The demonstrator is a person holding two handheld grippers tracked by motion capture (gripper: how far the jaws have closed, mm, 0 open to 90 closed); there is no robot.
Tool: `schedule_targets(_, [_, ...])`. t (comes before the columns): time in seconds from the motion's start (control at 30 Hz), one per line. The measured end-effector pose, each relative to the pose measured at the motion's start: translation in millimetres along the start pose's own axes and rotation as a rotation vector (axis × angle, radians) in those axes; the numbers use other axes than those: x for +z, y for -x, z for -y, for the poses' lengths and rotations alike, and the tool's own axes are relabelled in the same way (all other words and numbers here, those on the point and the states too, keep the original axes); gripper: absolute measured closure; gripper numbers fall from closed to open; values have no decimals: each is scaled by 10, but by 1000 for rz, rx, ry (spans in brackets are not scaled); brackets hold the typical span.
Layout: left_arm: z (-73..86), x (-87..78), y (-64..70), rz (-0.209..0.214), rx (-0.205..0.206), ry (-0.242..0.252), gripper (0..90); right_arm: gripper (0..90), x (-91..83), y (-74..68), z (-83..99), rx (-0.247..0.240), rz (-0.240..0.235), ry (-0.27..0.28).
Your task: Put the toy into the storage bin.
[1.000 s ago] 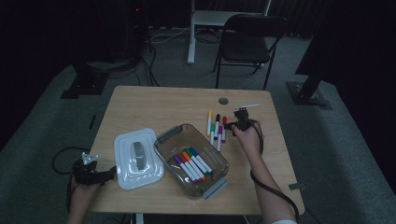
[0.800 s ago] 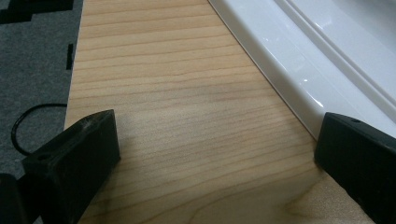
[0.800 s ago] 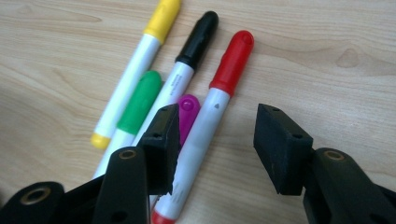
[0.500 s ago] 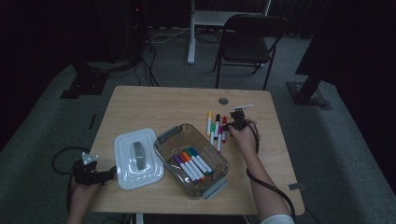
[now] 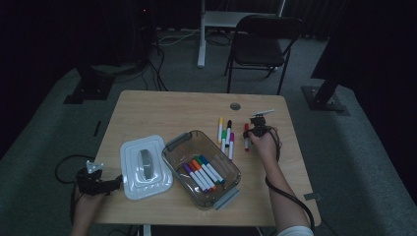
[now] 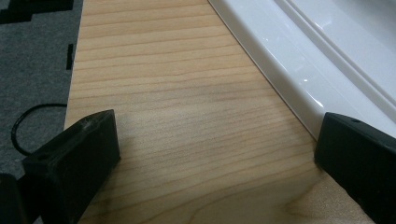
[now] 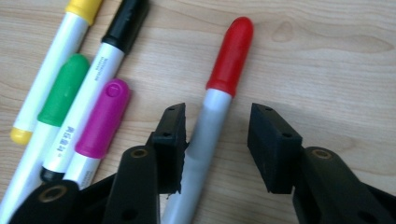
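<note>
Resting at the table's (image 5: 147, 105) near left edge, the left gripper (image 5: 101, 183) sits low with its jaws spread wide over bare wood, holding nothing; in the left gripper view one jaw ends just beside the rim of the white lid (image 6: 299, 60), though contact cannot be told. That lid (image 5: 145, 166) lies flat on the table, and just to its right stands the clear plastic bin (image 5: 177, 142), tilted diagonally, with several coloured markers (image 5: 202, 172) lying side by side inside. Farther right, a loose row of markers lies on the wood: yellow-capped (image 7: 84, 5), black-capped (image 7: 126, 18), green-capped (image 7: 63, 88) and magenta-capped (image 7: 103, 116), close together. Slightly apart from them lies the red-capped marker (image 7: 231, 51), its grey barrel running between the jaws of the right gripper (image 7: 217, 140). Those jaws stand partly apart, straddling the barrel; one pad is at or touching it, the other clear, so the marker is not yet clamped.
</note>
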State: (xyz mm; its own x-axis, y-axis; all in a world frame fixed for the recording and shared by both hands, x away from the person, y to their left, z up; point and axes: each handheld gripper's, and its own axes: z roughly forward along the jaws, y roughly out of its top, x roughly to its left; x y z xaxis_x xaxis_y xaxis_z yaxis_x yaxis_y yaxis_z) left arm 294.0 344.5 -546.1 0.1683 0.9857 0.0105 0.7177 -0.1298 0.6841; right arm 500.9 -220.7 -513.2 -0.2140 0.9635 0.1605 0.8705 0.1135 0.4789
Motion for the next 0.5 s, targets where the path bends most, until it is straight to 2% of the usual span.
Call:
schedule_targets(0.27, [0, 0, 0, 0, 0, 0, 6, 683, 12, 74, 10, -5, 32, -12])
schedule_targets(0.4, [0, 0, 1, 0, -1, 1, 5, 760, 13, 89, 11, -13, 50, -8])
schedule_targets(0.5, [0, 0, 0, 0, 0, 0, 6, 768, 4, 102, 5, -10, 56, -19])
